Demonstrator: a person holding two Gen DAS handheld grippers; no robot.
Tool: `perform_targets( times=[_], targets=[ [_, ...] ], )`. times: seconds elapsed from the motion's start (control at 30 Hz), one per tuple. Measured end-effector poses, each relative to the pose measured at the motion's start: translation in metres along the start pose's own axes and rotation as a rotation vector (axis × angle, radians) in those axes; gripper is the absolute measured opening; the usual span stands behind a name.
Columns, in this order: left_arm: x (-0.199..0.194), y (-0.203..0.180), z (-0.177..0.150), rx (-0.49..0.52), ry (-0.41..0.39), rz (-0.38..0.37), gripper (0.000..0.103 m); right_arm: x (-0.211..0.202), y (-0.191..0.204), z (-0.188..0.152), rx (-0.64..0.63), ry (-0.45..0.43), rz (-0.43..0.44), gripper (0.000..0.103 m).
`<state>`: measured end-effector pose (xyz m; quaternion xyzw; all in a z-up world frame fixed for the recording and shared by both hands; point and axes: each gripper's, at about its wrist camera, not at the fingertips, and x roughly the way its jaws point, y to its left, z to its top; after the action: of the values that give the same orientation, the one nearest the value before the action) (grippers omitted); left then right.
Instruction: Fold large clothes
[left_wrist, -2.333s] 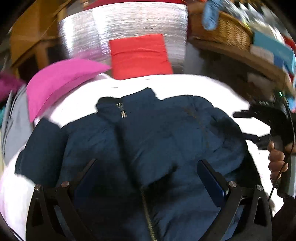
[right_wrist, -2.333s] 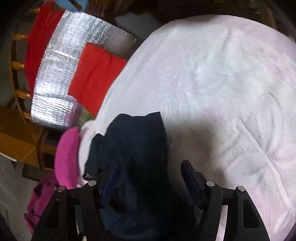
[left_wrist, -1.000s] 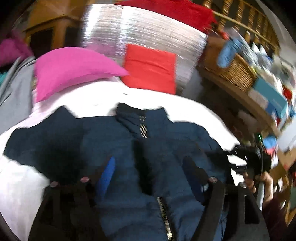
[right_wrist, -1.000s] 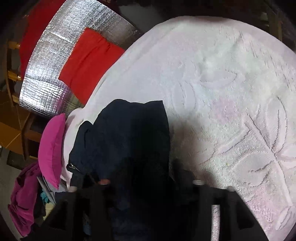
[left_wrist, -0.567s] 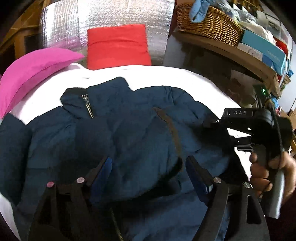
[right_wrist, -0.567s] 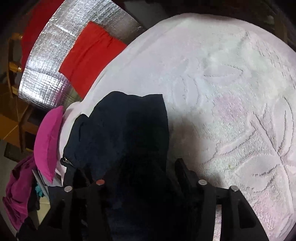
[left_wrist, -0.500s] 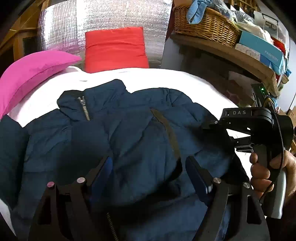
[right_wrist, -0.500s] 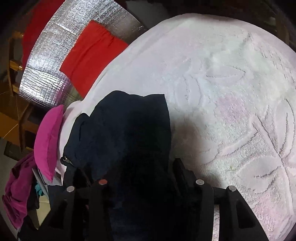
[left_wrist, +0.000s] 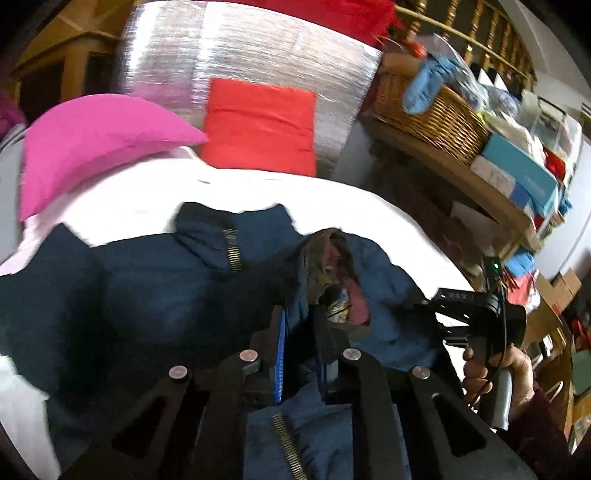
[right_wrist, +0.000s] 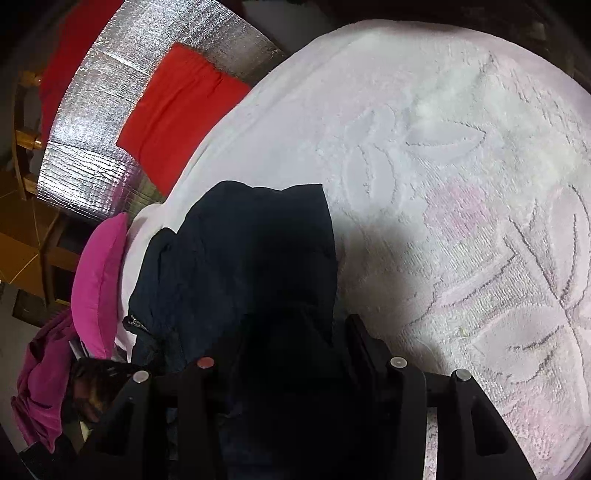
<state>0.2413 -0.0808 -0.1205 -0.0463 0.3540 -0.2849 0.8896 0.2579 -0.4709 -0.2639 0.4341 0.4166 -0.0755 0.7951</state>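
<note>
A navy padded jacket with a metal zip lies spread on a white bedspread. My left gripper is shut on the jacket's front edge and lifts it, so the patterned lining shows. My right gripper stands over the jacket's right side, with dark cloth between its jaws, which stand apart. It also shows in the left wrist view, held by a hand at the jacket's right edge.
A pink pillow and a red cushion lie at the head of the bed against a silver foil panel. A wicker basket and boxes sit on a wooden shelf to the right. The embossed bedspread stretches right.
My left gripper has closed on the jacket's front edge and raised it, turning the lining outward. The right gripper has stayed over the jacket's right side.
</note>
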Motion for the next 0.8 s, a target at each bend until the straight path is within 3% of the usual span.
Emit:
perform_targets(
  times=[0.2, 0.5, 0.67, 0.8],
  targets=[
    [-0.031, 0.048, -0.001, -0.064, -0.037, 0.082, 0.019, -0.001, 0.002, -0.001, 0.001, -0.003, -0.017, 0.053],
    [-0.066, 0.087, 0.001, -0.127, -0.107, 0.110, 0.034, 0.000, 0.007, -0.002, 0.008, -0.006, -0.035, 0.053],
    [-0.091, 0.122, 0.000, -0.209, -0.159, 0.186, 0.064, 0.000, 0.005, 0.001, 0.025, 0.010, -0.017, 0.057],
    [-0.113, 0.162, -0.006, -0.359, -0.219, 0.225, 0.069, -0.001, 0.010, 0.000, -0.014, -0.001, -0.036, 0.059]
  ],
)
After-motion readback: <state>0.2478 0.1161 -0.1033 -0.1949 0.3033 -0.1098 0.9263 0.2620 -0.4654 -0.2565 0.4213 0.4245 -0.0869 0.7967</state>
